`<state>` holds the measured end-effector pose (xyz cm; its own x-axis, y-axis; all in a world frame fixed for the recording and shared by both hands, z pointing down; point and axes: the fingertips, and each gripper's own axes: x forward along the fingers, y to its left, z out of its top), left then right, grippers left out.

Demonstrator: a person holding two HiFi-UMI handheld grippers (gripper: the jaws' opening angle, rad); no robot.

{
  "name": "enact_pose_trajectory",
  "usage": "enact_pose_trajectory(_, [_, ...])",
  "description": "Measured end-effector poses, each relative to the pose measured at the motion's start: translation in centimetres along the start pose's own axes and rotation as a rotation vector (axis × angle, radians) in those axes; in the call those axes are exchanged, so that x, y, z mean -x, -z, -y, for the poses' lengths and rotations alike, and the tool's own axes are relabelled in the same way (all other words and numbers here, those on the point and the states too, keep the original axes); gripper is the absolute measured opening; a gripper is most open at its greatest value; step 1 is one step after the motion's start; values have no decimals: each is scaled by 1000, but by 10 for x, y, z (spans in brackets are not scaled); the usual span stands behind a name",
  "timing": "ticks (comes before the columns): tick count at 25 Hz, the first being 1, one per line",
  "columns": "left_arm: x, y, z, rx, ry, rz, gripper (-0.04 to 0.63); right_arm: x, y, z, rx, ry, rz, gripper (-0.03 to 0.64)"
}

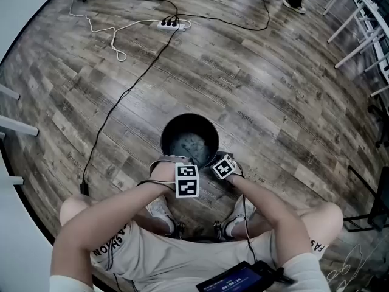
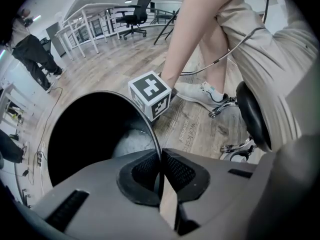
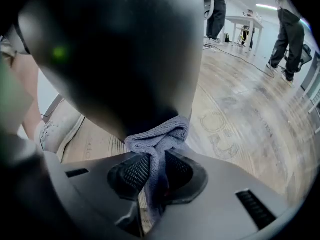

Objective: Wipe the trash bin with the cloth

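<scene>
A round black trash bin [image 1: 189, 140] stands on the wood floor between the person's feet. My left gripper [image 1: 176, 163] is shut on the near rim of the bin; in the left gripper view the thin rim [image 2: 150, 129] runs between the black pads [image 2: 177, 170]. My right gripper [image 1: 226, 163] is shut on a bunched grey cloth [image 3: 159, 139], which presses against the bin's dark outer wall [image 3: 125, 49] low on its right side. Inside the bin a pale patch shows at the bottom [image 2: 134, 140].
A white power strip [image 1: 172, 24] with black and white cables lies on the floor beyond the bin. One black cable [image 1: 121, 105] runs from it toward the person's left side. White table legs [image 1: 358, 23] stand far right. The person's shoes [image 1: 163, 215] sit just behind the bin.
</scene>
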<state>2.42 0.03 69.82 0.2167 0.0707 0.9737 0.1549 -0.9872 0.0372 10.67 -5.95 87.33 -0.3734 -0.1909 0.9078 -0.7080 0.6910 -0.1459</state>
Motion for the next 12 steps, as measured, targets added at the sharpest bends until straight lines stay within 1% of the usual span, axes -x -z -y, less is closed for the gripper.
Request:
enact_pose_trajectory(3, [-1,-2,1,-10,-12,2,26,-11,14,0,-127,-52,-21,61])
enact_pose_trajectory(5, [-1,-2,1,-18,-22,6,26,-12,15,2,-175,-73,-15,61])
enact_pose_trajectory(6, [-2,-2,1,-22,-28,7,26,-9,14,1,-168,-77,-23,61])
enact_pose_trajectory(7, [-2,-2,1,-25,-34,9,26,-5,14,-1,-137,-83,-43,61])
enact_pose_trajectory(10, [2,-3,2,-31,-37,37,26,16,11,-11,37,-105,-94,61])
enact_pose_trajectory(11, [4,-3,4,-36,-33,50,28,30,8,-14,74,-112,-98,61])
enact_pose_trajectory(12, [6,-2,5,-44,-30,58,33,45,5,-19,88,-120,-95,61])
